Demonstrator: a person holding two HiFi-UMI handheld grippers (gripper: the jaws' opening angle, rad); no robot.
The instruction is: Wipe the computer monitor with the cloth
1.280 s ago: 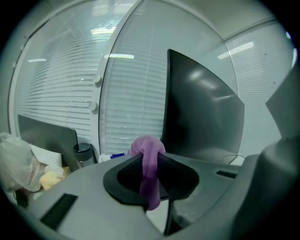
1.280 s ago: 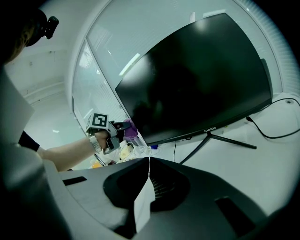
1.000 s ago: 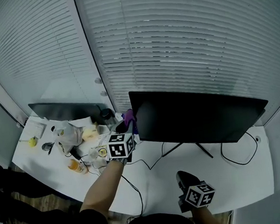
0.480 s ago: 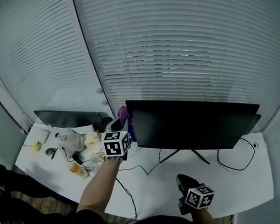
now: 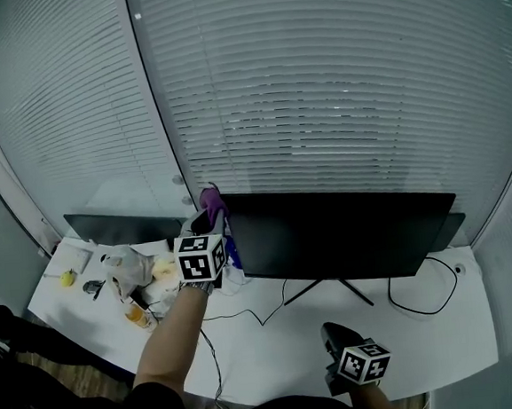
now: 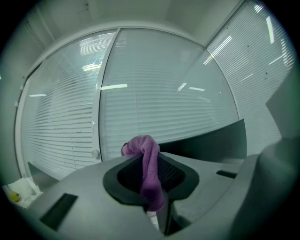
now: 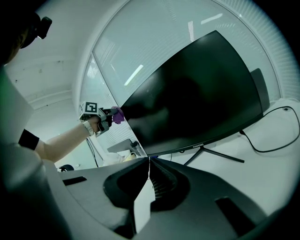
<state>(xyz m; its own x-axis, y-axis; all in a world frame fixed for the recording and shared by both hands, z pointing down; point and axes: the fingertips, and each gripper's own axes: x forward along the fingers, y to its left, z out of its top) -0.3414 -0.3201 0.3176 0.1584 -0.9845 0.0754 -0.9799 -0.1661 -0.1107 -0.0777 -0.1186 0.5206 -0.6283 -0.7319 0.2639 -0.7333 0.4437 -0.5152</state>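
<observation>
L gripper (image 5: 206, 219) is clamped on the purple cloth (image 5: 211, 197). The L gripper view shows the jaws pinched together, w/ the cloth running down between them and a wad bunched out past the tips. R gripper (image 7: 149, 161) has its jaws together w/ nothing in them. It hangs low by the front edge of the desk (image 5: 432, 331), well apart from the screen.

Key relation: the cloth sits at the monitor (image 5: 339, 232) top corner on my left side. The monitor's long axis runs L-R across the desk, so nearly all of the screen lies to the right of and below the cloth. L gripper is by far the nearer one. My guess is the next stroke goes rightward along the top edge or down the panel, w/ R just idle.

View diffs:
- Head view gives the layout: screen width, stand legs, cable loop at far right, and clutter plus a 2nd monitor (image 5: 120, 227) off to my left. It looks steeply down, so the screen face is foreshortened and the gap btwn cloth and glass isn't readable.
- R gripper view looks up at the dark screen face from the side. It puts the cloth right at the upper corner, touching or just beside it, can't tell which.
- L gripper view shows the grip itself, w/ only a sliver of the monitor's top edge behind the cloth and the blinds (image 6: 154, 93) beyond. It shows nothing of the screen face.
</observation>
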